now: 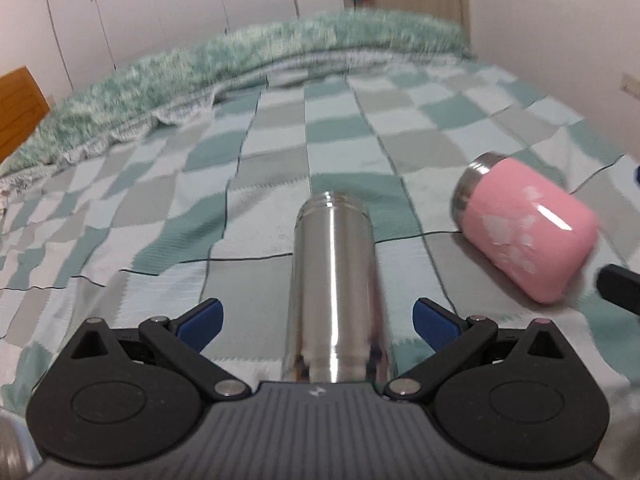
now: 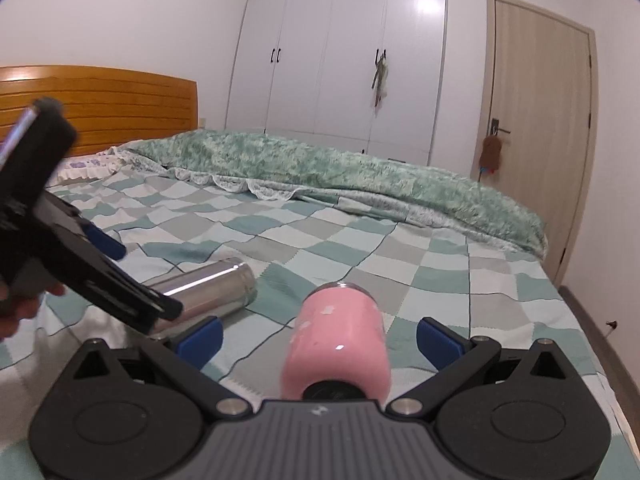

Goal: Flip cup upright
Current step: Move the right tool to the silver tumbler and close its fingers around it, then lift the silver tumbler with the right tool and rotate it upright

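A steel cup (image 1: 334, 288) lies on its side on the checkered bed cover, mouth pointing away. My left gripper (image 1: 318, 322) is open, its blue pads on either side of the cup's base without touching it. A pink cup (image 1: 524, 228) with a steel rim lies on its side to the right. In the right wrist view my right gripper (image 2: 320, 336) is open around the pink cup (image 2: 338, 340), pads apart from its sides. The steel cup (image 2: 204, 294) lies to the left there, partly hidden by the left gripper's body (image 2: 80, 264).
The checkered bed cover (image 2: 440, 264) spreads ahead. A bunched green blanket (image 2: 340, 168) lies along the far side. A wooden headboard (image 2: 100, 104), white wardrobe (image 2: 340, 60) and a door (image 2: 540, 120) stand beyond. The bed edge drops to the floor (image 2: 592, 320) at right.
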Demonstrator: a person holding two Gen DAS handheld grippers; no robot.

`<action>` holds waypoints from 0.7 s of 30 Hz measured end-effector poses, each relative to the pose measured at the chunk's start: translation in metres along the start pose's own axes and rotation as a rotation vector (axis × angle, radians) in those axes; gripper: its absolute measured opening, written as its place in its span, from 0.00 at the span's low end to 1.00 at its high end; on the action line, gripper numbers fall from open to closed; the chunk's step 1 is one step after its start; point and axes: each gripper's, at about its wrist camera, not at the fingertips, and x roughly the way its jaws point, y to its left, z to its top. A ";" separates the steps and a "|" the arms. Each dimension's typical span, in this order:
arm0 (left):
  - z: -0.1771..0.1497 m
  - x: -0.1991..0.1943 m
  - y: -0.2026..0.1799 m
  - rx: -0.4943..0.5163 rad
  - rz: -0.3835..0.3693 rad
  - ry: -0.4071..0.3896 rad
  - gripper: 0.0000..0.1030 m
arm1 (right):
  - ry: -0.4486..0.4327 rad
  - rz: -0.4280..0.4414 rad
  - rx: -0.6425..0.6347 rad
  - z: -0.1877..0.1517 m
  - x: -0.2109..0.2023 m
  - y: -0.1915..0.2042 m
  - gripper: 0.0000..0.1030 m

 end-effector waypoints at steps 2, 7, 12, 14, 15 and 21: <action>0.006 0.017 -0.002 0.004 0.020 0.032 1.00 | 0.013 0.021 0.015 0.001 0.011 -0.007 1.00; 0.010 0.050 -0.002 -0.017 0.003 0.170 0.69 | 0.031 0.053 0.036 -0.001 0.028 -0.015 1.00; 0.008 0.046 0.005 -0.091 -0.048 0.193 0.61 | 0.036 0.063 0.046 -0.005 0.029 -0.017 1.00; 0.005 0.039 0.007 -0.100 -0.044 0.192 0.61 | 0.026 0.059 0.040 -0.004 0.023 -0.014 1.00; 0.005 0.035 0.007 -0.102 -0.041 0.190 0.61 | 0.022 0.059 0.040 -0.003 0.019 -0.013 1.00; 0.000 -0.001 0.012 -0.115 -0.048 0.161 0.61 | 0.015 0.055 0.033 0.002 -0.010 0.002 1.00</action>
